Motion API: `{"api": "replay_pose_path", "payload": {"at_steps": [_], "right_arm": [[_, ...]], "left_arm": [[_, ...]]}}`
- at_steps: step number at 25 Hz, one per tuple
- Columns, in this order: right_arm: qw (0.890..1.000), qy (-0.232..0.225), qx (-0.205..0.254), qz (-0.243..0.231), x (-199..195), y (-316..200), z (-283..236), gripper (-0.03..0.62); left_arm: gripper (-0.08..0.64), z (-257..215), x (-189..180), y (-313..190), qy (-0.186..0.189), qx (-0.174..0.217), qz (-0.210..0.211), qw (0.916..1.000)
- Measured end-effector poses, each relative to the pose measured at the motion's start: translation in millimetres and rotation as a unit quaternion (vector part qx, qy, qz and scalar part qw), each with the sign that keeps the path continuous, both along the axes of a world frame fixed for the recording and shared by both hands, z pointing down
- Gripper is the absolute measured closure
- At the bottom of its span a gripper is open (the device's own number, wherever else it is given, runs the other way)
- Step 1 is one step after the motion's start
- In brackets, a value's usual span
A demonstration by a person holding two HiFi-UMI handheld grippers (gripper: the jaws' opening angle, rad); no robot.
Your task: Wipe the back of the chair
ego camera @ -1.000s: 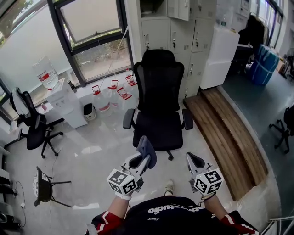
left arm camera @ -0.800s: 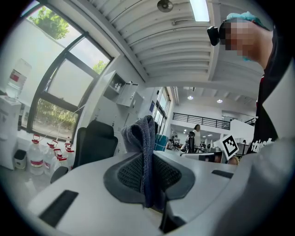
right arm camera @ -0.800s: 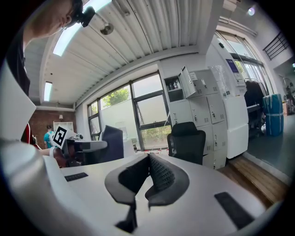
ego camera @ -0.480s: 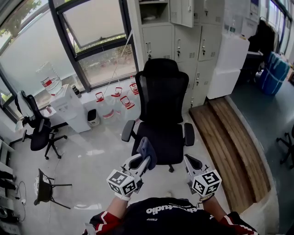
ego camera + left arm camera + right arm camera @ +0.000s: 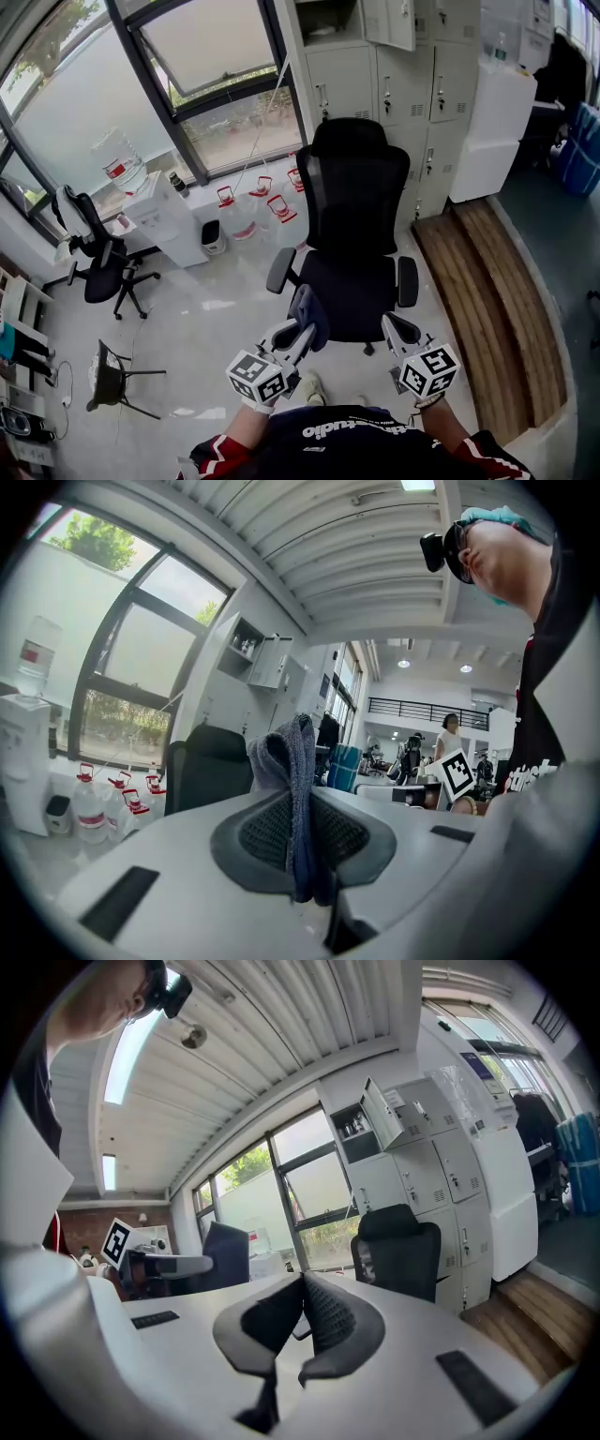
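Observation:
A black office chair [image 5: 352, 216] stands ahead of me, its seat facing me and its tall mesh back [image 5: 357, 186] toward the lockers. My left gripper [image 5: 300, 331] is shut on a folded blue-grey cloth [image 5: 310, 314], which sticks up between the jaws [image 5: 292, 789]. It hovers just in front of the seat's near left corner. My right gripper [image 5: 395, 327] is shut with nothing in it, near the seat's right front corner. The chair shows in the left gripper view [image 5: 211, 766] and the right gripper view [image 5: 398, 1251], some way off.
Grey lockers [image 5: 394, 66] stand behind the chair. Water jugs [image 5: 251, 214] and a dispenser [image 5: 159, 211] line the window wall. A wooden step [image 5: 502, 300] runs at the right. A second black chair [image 5: 103, 262] and a small stool [image 5: 117, 375] stand at the left.
The view has shifted so the chair sits closer and further right. Both grippers keep their hold and pose, now nearer the seat's front edge.

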State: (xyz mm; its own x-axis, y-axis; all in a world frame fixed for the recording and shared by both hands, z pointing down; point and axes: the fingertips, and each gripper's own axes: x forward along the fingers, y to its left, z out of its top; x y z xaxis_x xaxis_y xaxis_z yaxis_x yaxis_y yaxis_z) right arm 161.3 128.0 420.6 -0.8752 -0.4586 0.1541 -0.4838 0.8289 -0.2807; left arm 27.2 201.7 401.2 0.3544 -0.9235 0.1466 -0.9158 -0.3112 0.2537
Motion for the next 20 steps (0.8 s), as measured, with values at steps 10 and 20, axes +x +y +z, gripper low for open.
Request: {"api": "replay_pose_path", "payload": {"at_steps": [10, 20], "right_arm": [[1.000, 0.016, 0.009, 0.014, -64.2, -45.7, 0.7, 0.580], [0.999, 0.018, 0.030, 0.039, -166.8, -96.2, -24.9, 0.580]], "left_arm": [[0.505, 6.7, -63.3, -52.6, 0.027, 0.016, 0.016, 0.9994], [0.505, -14.8, -167.0, -114.7, 0.040, 0.040, 0.045, 0.9974]]}}
